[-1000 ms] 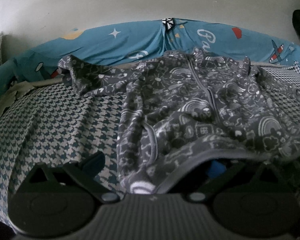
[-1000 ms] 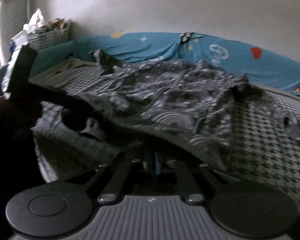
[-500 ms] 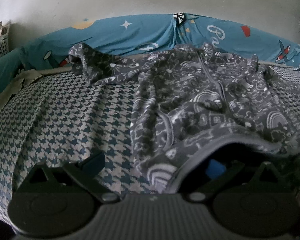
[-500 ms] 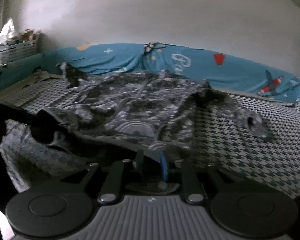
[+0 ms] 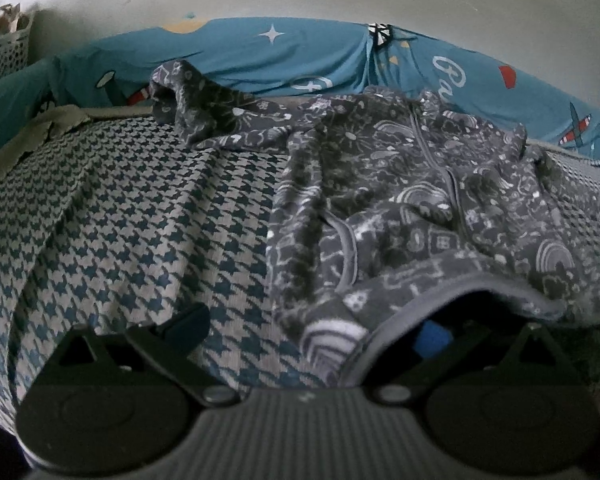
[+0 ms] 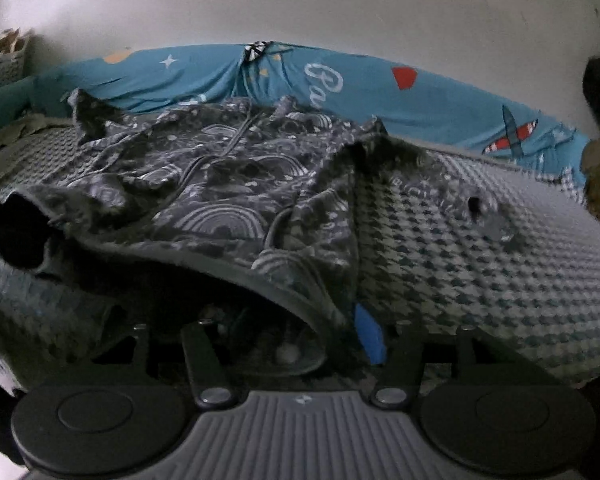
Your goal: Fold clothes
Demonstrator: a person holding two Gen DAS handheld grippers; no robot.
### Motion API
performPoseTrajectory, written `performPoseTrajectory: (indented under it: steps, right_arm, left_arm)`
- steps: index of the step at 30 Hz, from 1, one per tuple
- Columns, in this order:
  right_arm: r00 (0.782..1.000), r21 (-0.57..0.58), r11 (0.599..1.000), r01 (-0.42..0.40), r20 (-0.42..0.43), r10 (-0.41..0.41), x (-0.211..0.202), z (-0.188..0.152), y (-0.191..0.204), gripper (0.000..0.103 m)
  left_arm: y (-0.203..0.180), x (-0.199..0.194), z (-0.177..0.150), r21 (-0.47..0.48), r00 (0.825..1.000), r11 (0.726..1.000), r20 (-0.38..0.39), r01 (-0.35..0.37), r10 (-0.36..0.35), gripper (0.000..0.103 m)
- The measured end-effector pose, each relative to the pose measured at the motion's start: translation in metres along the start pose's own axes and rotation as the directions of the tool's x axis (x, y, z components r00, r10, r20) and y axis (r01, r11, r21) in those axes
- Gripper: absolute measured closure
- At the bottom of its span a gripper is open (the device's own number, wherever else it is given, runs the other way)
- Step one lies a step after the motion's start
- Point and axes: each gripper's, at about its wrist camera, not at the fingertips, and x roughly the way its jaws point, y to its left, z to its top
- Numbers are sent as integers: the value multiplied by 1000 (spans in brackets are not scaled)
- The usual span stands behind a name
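Note:
A grey zip-up garment (image 5: 420, 200) printed with rainbows lies spread face up on the houndstooth bed cover (image 5: 140, 220), both sleeves out to the sides. My left gripper (image 5: 312, 328) is open at the garment's near hem. Its left fingertip (image 5: 188, 320) rests bare on the cover, and the hem drapes over its blue-padded right fingertip (image 5: 432, 336). My right gripper (image 6: 240, 332) sits at the hem's other corner with its jaws opening. The garment (image 6: 240, 184) hangs loose over the gap, hiding the left finger, and the blue right pad (image 6: 368, 336) stands free.
A blue printed sheet (image 5: 300, 60) runs along the white wall behind the bed. A white basket (image 5: 4, 52) stands at the far left. A dark shape (image 6: 16, 232) sticks under the hem at the left edge of the right wrist view.
The right gripper's fingers, shut on the hem a second ago, have parted, and the hem has sunk toward the bed. The left gripper has stayed wide apart at the hem.

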Motion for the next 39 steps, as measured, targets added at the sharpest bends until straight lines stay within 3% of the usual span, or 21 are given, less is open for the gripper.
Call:
performPoseTrajectory:
  steps: [5,7,10,15,20,25,32,37,39]
  right_arm:
    - [998,78,995,54,12,-55,20,-2,-3,49]
    - [995,114,989,94,27,-98,22,-2,-9,65]
    - [980,184,966,180,48,-192,19,-3,-21,77]
    - [945,230,931,284,95,-312,8,-3,-32,77]
    - [929,265,913,312,116,-351,3,0,-40,77]
    - [913,244,912,330,165,-374,-4,1,-37,74]
    - [942,298,904,306,46,-334,9,-2,-54,61]
    - [939,295,909,294,89,-332,-4,-3,-53,59]
    - [927,283,908,308,124,-353,-13,-3,-48,59]
  left_arm:
    - [-2,4,-1,-8,1000,1000,-12,-1,1,0]
    - [-3,4,-2,-10,1000,1000,-6,-8,8,0]
    - [-5,4,-3,-12,999,999,5,-34,34,0]
    - [1,2,-5,-57,990,990,33,-132,134,0]
    - [12,-3,-3,-96,953,953,62,-289,295,0]
    - [12,-16,-1,-112,937,939,96,-325,336,0]
    - [12,-26,-6,-146,929,926,77,-349,362,0]
    - [13,-41,-7,-193,910,908,120,-371,397,0]
    - [13,-44,-7,-208,908,904,121,-373,402,0]
